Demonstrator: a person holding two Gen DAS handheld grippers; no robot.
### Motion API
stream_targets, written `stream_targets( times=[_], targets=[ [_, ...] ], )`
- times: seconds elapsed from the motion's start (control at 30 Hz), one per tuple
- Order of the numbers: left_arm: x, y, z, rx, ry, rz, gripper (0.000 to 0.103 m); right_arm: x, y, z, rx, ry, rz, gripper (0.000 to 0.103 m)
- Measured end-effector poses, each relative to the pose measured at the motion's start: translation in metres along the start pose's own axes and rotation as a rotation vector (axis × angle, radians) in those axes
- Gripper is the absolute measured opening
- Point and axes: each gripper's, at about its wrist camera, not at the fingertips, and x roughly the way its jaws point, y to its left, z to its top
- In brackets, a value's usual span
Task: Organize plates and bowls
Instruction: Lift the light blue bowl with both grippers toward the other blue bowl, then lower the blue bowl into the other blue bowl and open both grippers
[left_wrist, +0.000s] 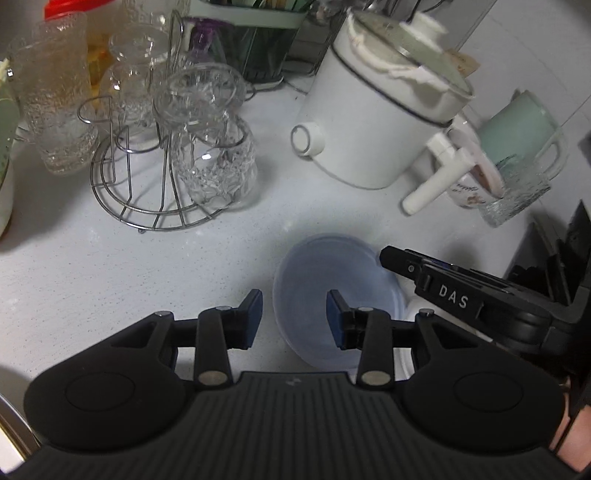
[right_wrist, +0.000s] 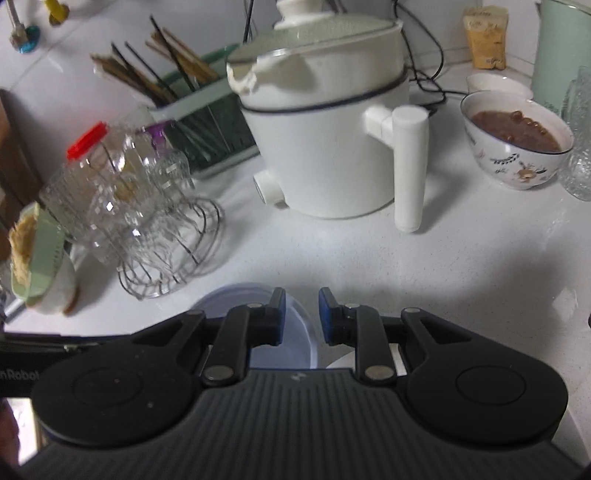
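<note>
A translucent pale blue plastic bowl (left_wrist: 332, 291) sits on the white counter (left_wrist: 110, 266), partly resting on a white dish (left_wrist: 406, 354) at its right. My left gripper (left_wrist: 294, 319) is open, its jaws standing on either side of the bowl's near left rim without gripping it. The right gripper's body (left_wrist: 461, 295) reaches in from the right over the bowl's far edge. In the right wrist view the same blue bowl (right_wrist: 291, 332) lies under my right gripper (right_wrist: 302, 315), which is open, with the rim between its jaws. A white edge (right_wrist: 341, 360) shows beside the bowl.
A white electric pot with lid and handle (right_wrist: 325, 147) stands behind. A wire rack of upturned glasses (left_wrist: 177, 147) is at left. A patterned bowl of brown food (right_wrist: 517, 144), a mint jug (left_wrist: 517, 129), a glass (left_wrist: 513, 199) and a chopstick holder (right_wrist: 199, 122) crowd the back.
</note>
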Motion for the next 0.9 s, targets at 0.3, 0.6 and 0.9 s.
stream_targets(
  times=[0.3, 0.6, 0.9],
  targets=[
    [0.021, 0.004, 0.001, -0.068, 0.055, 0.027, 0.025, 0.017, 0.001, 0.000, -0.011, 0.069, -0.010, 0.022],
    [0.013, 0.014, 0.000, -0.124, 0.042, 0.010, 0.023, 0.015, 0.011, -0.003, -0.026, 0.058, 0.007, 0.022],
    [-0.023, 0.021, 0.010, -0.143, 0.020, -0.016, 0.023, -0.011, 0.017, 0.006, 0.055, 0.046, 0.065, 0.022]
  ],
)
